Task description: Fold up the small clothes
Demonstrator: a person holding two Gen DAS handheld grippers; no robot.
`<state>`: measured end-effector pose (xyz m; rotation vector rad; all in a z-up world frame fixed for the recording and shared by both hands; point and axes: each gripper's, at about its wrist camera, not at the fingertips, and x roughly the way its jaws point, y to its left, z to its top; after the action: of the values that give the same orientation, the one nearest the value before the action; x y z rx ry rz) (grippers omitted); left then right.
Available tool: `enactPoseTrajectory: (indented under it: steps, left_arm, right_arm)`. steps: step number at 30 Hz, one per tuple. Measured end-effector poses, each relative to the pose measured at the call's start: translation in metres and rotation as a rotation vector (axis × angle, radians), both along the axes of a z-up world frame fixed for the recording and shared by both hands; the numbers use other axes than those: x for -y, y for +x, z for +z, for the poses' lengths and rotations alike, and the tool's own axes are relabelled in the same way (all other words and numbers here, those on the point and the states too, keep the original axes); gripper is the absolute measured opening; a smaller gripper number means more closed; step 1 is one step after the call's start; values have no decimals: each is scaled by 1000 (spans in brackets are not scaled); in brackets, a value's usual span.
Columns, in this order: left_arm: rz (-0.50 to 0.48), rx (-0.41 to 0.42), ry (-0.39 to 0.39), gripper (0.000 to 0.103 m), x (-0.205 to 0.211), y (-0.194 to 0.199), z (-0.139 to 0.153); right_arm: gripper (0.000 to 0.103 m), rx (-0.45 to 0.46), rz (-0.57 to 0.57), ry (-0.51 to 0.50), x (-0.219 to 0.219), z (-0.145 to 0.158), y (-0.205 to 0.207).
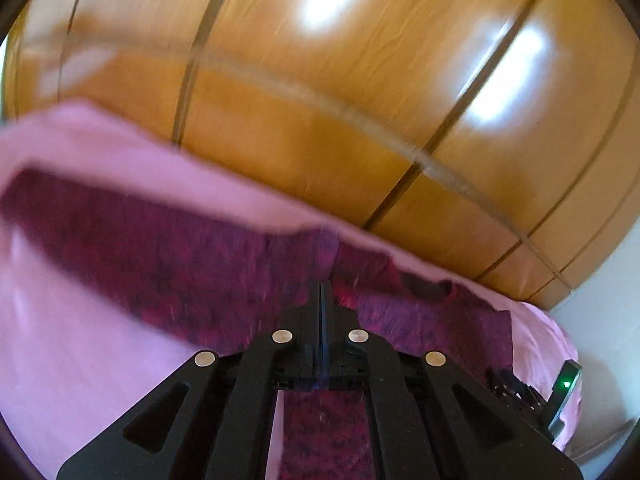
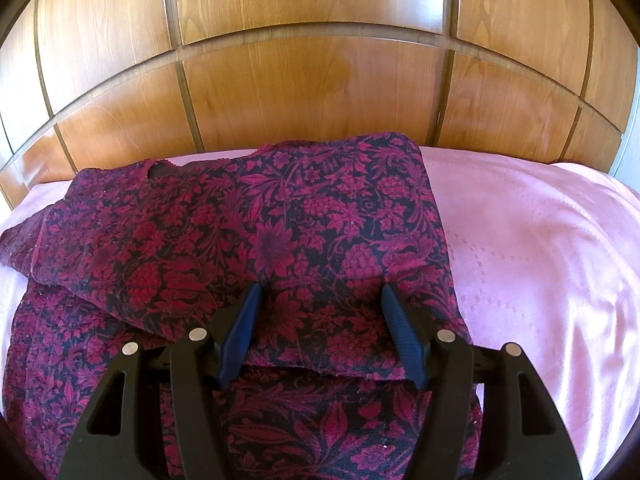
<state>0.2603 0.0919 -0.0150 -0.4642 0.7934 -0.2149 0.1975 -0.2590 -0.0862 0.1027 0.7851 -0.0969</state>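
Dark red and black floral-patterned knitted garment lies spread on a pale pink satin bedspread, with a panelled wooden headboard rising beyond it. One part of the garment is folded over onto the rest, so a doubled layer sits directly ahead of the right gripper.

The right gripper's black frame fills the bottom of its view. Its two blue ribbed fingers stand well apart, jaws open, with the fingertips resting on or just above the folded layer; the fabric runs between them, but they do not squeeze it. The bare bedspread stretches off to this gripper's right.

The left wrist view is blurred and tilted. The left gripper has its jaws fully together, fingers meeting in a narrow line. Whether any fabric is caught between them cannot be told. The garment lies beneath and ahead of this gripper, with bedspread to its left. A small device with a green light shows at its lower right.
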Motion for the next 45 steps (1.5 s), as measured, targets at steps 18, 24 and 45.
enactPoseTrajectory:
  steps: [18, 24, 45]
  left_arm:
    - [684, -176, -385, 56, -256, -5, -83]
    - [700, -218, -318, 12, -267, 15, -84]
    - [-173, 65, 146, 12, 83, -37, -6]
  right_arm:
    - [63, -3, -5, -18, -3, -1, 0]
    - [63, -4, -9, -29, -7, -1, 1]
    - [63, -10, -9, -11, -6, 1, 2]
